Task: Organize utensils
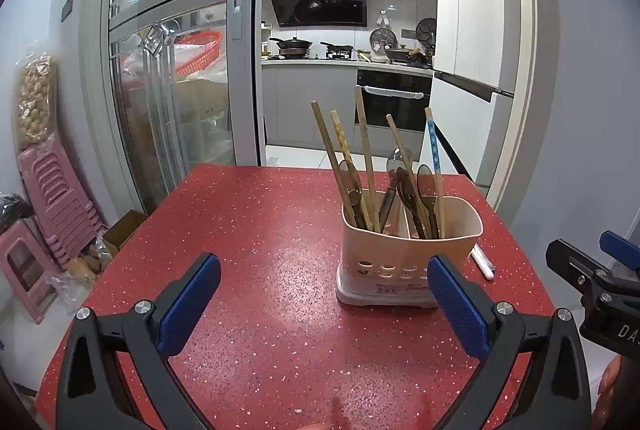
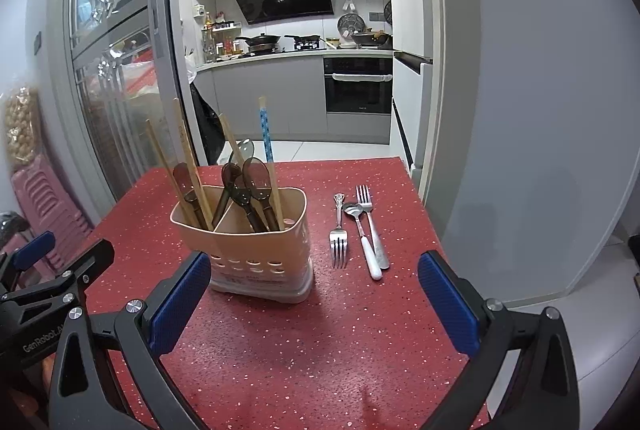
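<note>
Both claws, the left gripper (image 1: pixel 324 294) and right gripper (image 2: pixel 314 294), gape empty. The utensil holder (image 2: pixel 260 250) stands mid-table (image 2: pixel 360 350); two forks (image 2: pixel 338 240) and a spoon (image 2: pixel 362 230) lie toward its right edge, probably next for the holder.

Glossy speckled red table (image 2: pixel 360 330), matt beige plastic caddy (image 2: pixel 260 250), wooden chopsticks (image 2: pixel 192 169), shiny metal forks (image 2: pixel 338 242).
</note>
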Demonstrator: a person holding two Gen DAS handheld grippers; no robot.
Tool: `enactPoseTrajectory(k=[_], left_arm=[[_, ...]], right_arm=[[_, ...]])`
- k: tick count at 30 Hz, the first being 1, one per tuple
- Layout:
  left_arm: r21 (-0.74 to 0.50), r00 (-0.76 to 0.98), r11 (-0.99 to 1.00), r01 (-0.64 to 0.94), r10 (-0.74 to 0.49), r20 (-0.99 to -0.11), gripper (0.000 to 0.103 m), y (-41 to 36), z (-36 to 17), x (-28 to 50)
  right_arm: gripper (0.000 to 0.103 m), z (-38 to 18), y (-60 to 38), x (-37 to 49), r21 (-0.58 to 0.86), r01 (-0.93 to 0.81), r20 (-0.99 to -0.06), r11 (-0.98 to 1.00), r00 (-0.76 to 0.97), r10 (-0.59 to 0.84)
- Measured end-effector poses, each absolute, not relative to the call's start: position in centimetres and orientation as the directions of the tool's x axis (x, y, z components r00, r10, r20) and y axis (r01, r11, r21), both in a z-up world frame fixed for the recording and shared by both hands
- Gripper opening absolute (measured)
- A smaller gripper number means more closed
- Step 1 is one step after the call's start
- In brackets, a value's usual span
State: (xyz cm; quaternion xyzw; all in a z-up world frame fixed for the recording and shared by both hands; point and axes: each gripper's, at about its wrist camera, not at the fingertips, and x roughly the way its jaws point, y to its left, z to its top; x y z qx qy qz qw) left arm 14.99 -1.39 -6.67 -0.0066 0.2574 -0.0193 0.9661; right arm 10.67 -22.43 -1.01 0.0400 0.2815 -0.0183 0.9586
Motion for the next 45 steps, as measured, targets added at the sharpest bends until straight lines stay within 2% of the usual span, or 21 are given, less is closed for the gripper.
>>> enactPoseTrajectory(k=[45], left_arm=[[-0.01, 0.863, 0.999, 0.041, -0.041, -0.504, 0.103, -1.8, -5.6, 16.0]], right_arm=[[0.103, -0.6, -22.6, 10.7, 0.07, 0.062, -0.542, 0.996, 0.84, -0.014]])
